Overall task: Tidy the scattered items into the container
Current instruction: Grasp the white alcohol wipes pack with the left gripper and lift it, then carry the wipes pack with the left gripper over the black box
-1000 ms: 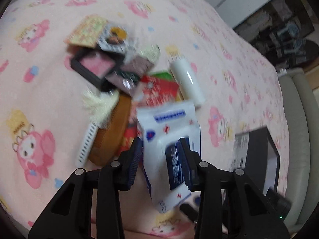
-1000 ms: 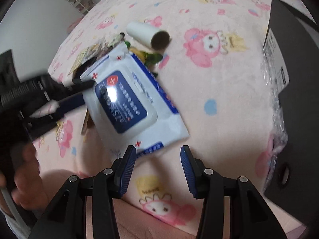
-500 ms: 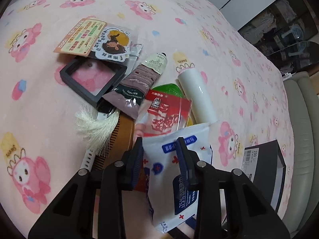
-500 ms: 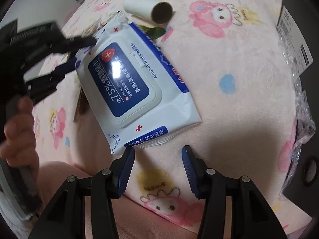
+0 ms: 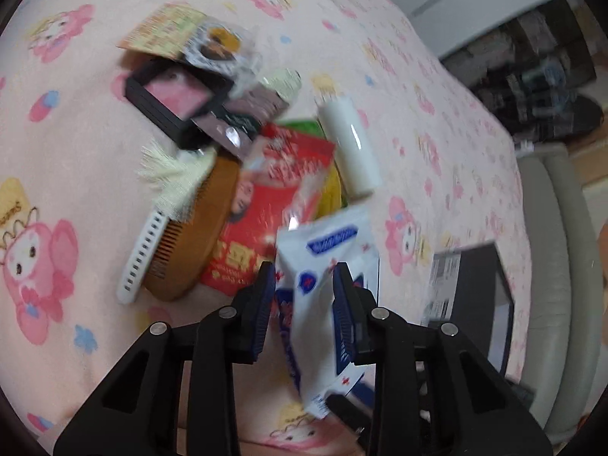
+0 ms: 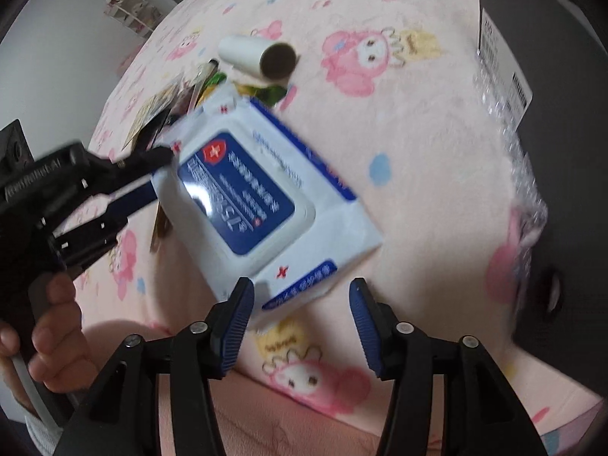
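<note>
On the pink cartoon-print blanket [image 5: 437,87], a wooden comb [image 5: 190,235], a red packet [image 5: 258,228] and a white roll [image 5: 351,152] lie heaped at left. The left hand-held gripper [image 5: 304,304] clamps the wet wipes pack [image 6: 258,193], lifted clear of the blanket. The right hand-held gripper [image 6: 300,319] hangs spread and empty just below the pack. The black box [image 5: 471,296] sits at right.

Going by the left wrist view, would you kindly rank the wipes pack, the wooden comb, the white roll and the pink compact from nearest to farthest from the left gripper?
1. Wipes pack: clamped in the left gripper.
2. Wooden comb: ahead, to the left.
3. White roll: farther ahead, slightly right.
4. Pink compact: farthest, upper left of the pile.
</note>
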{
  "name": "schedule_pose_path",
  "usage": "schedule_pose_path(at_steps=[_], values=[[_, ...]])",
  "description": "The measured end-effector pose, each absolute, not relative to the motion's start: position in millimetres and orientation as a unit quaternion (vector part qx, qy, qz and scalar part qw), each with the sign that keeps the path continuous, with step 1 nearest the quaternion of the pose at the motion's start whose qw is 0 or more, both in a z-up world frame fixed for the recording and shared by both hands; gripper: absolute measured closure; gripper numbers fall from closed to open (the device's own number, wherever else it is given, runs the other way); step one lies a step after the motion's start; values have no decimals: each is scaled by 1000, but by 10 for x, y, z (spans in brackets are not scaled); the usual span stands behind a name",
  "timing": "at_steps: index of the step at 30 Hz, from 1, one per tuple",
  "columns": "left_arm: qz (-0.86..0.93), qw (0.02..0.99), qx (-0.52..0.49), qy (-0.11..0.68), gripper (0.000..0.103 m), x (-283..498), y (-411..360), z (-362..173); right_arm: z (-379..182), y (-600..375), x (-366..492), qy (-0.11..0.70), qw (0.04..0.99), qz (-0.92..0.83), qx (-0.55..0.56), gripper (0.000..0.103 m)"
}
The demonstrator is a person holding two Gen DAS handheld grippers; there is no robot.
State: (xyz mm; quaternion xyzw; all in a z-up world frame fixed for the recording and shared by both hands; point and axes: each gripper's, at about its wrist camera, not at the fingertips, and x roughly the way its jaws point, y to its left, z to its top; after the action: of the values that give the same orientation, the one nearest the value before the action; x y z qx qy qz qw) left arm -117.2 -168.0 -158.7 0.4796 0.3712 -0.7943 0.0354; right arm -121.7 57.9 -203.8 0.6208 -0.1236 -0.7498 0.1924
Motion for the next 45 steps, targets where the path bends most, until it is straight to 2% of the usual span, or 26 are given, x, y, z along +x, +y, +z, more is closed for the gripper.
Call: schedule_pose_path(at_steps=[3, 12, 16, 19, 26, 32, 35, 38, 45], values=[[-800, 61, 460, 381, 73, -1275, -1815, -1595, -2111, 520, -1198, -120, 197, -742, 630, 50], [-794, 50, 530, 293, 74, -1468, -1502, -1753, -2013, 442, -1267, -135, 197, -753, 613, 48], [-771, 4, 566, 290, 74, -1402, -1344, -1818, -1861, 591, -1337, -132, 171, -778, 591, 46], [-761, -34, 575, 297, 66, -1317, -1229, -1802, -1758, 752, -1370, -131, 142, -792, 579, 46], [-760, -38, 547, 348, 65, -1336, -1371, -1787, -1805, 792, -1364, -88, 125, -795, 587, 44], [-750, -39, 601, 272, 66, -1392, -1111, -1868, -1883, 867, -1341, -90, 119, -794, 590, 44], [-761, -53, 574, 297, 66, -1339, -1167, -1763, -1795, 866, -1301, -89, 123, -801, 579, 44], [-770, -21, 567, 293, 66, -1443, -1218, -1765, -1785, 867, -1293, -85, 119, -803, 578, 44], [-767, -1, 604, 215, 62, -1721, -982, -1898, -1887, 865, -1325, -80, 111, -806, 576, 43]])
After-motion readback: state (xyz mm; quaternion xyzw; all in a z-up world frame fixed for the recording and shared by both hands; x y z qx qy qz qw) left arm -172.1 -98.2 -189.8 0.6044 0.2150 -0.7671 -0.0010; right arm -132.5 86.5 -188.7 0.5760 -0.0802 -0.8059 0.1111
